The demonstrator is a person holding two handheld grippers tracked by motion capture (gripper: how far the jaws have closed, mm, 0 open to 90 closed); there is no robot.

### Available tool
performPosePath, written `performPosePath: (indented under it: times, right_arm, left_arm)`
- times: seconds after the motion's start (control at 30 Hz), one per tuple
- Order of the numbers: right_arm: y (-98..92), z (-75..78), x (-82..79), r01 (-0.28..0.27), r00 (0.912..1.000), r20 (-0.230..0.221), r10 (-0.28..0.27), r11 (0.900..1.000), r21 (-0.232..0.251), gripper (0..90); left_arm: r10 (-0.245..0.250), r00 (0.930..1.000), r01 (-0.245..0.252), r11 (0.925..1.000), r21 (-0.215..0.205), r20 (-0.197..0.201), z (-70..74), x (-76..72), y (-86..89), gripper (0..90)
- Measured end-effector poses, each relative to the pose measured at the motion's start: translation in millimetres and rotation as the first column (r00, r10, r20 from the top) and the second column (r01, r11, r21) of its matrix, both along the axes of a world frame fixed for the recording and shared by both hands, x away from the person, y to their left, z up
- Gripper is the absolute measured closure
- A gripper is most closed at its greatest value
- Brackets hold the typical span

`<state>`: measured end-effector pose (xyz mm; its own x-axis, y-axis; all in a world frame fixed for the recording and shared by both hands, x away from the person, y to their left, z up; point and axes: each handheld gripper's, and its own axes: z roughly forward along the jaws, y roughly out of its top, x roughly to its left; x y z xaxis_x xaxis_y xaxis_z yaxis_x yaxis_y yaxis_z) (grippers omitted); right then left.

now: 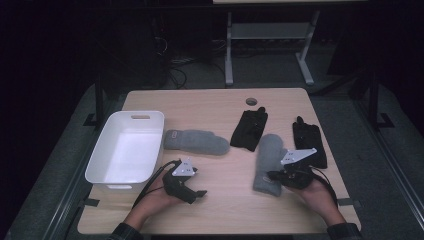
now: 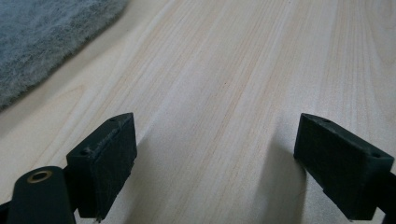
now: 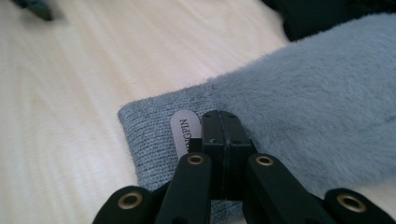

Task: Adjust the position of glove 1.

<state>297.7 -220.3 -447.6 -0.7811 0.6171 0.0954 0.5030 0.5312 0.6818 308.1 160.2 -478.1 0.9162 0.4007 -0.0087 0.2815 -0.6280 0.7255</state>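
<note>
Mittens, gloves and a bin lay on a wooden table (image 1: 220, 100) while a person held a gripper in each hand.

Over bare wood near the table's front, the left gripper (image 2: 215, 158) hung with its jaws wide apart and nothing between them; in its own view a grey mitten (image 1: 196, 141) showed at the upper left corner. That mitten lay crosswise just beside a white bin (image 1: 125, 148) at the table's left. The right gripper (image 3: 224, 128) had its jaws pressed together over the ribbed cuff of a second grey mitten (image 3: 303, 107), beside a small label; whether they pinched any fabric could not be told. One black glove (image 1: 249, 128) lay mid-table and another black glove (image 1: 309, 142) near the right edge.
</note>
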Motion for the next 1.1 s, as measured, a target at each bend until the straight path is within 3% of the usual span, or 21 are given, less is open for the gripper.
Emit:
performPosePath:
  times: [0.33,0.6,0.9,1.03,1.1]
  right_arm:
    - [11.3,2.6,-21.2,-0.057,0.9984,0.001,0.057,0.998,-0.002,90.0]
    - [-4.2,8.3,-24.4,-0.02,0.9994,0.029,0.02,1.0,0.015,90.0]
    - [-19.5,4.1,-32.7,0.007,0.9999,0.008,-0.007,1.0,-0.017,90.0]
    - [-18.0,-3.7,-34.8,-0.013,0.9997,-0.02,0.012,0.999,-0.051,90.0]
    - [-14.5,-4.0,-34.5,-0.033,0.9992,-0.025,0.032,0.999,-0.042,90.0]
  left_arm:
    - [0.003,1.0,-0.003,1.0,-0.002,-0.004,-0.1,-0.4,-0.1,12.1]
    - [0.003,1.0,-0.003,1.0,-0.001,-0.003,-0.1,-0.3,-0.1,12.2]
    - [0.005,1.0,-0.005,1.0,-0.004,-0.007,-0.2,-0.6,-0.2,12.2]
    - [0.002,1.0,-0.002,1.0,0.001,-0.005,0.0,-0.4,0.1,12.2]
    - [0.003,1.0,-0.003,1.0,-0.001,-0.006,-0.1,-0.5,-0.1,12.2]
